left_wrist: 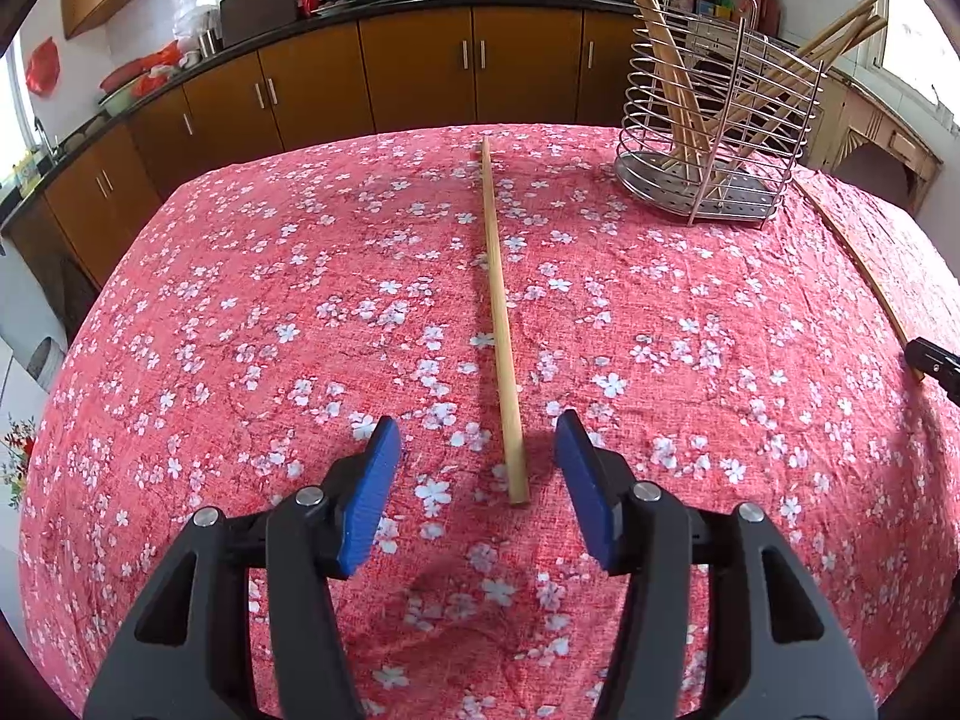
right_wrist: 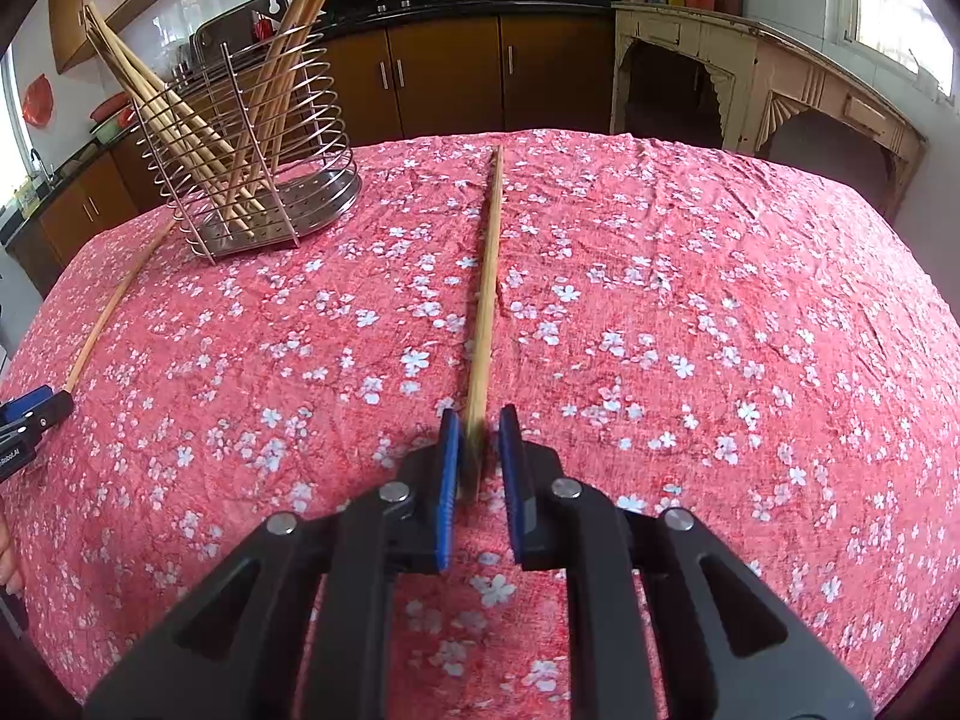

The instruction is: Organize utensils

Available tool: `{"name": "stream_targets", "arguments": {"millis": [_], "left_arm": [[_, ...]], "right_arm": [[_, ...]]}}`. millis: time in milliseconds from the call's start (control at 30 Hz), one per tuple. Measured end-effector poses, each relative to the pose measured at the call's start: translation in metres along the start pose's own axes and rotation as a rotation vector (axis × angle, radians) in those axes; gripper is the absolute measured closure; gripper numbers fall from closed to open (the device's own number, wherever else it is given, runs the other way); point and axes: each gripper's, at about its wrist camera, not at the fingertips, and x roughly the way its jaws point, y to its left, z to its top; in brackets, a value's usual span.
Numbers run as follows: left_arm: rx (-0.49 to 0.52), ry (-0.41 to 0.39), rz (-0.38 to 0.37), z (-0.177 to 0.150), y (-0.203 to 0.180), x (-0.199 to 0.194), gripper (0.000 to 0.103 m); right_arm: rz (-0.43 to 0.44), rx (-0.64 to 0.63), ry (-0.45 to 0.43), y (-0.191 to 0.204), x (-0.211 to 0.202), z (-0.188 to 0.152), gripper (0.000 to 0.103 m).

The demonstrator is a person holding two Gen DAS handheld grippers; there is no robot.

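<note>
The left tongs (left_wrist: 477, 441) stand wide around a light, stiff chopstick (left_wrist: 497, 312); grip near its thick end. The right tongs (right_wrist: 479, 441) stand narrow around another chopstick (right_wrist: 485, 300), pads not visibly pressing.

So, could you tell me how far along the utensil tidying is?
Done: several chopsticks stand in the wire holder. In hand: nothing gripped; the left gripper straddles one loose chopstick, the right gripper a second chopstick, both lying on the tablecloth. Left: both go into the holder.
</note>
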Motion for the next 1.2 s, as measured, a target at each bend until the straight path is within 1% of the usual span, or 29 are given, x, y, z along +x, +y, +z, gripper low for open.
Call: {"name": "stream_targets", "arguments": {"millis": [467, 567, 633, 700, 867, 1033, 1200], "left_arm": [[-0.002, 0.0, -0.001, 0.0, -0.001, 0.0, 0.048], [0.017, -0.005, -0.001, -0.001, -0.004, -0.002, 0.055], [0.045, -0.011, 0.016, -0.003, -0.009, -0.004, 0.059], [0.059, -0.013, 0.03, -0.004, -0.012, -0.005, 0.059], [0.048, -0.01, 0.019, -0.004, -0.01, -0.004, 0.058], [0.057, -0.011, 0.03, -0.003, -0.011, -0.004, 0.058], [0.04, -0.008, 0.009, -0.003, -0.007, -0.003, 0.058]], "right_arm": [[-0.006, -0.005, 0.001, 0.002, 0.001, 0.0, 0.088], [-0.025, -0.022, 0.002, 0.006, 0.0, -0.001, 0.088], [-0.029, -0.026, 0.003, 0.007, -0.001, -0.002, 0.088], [-0.027, -0.024, 0.003, 0.007, 0.0, -0.002, 0.088], [-0.026, -0.023, 0.004, 0.007, 0.0, -0.002, 0.088], [-0.024, -0.021, 0.004, 0.007, -0.001, -0.002, 0.088], [-0.015, -0.014, 0.004, 0.005, -0.001, -0.001, 0.088]]}}
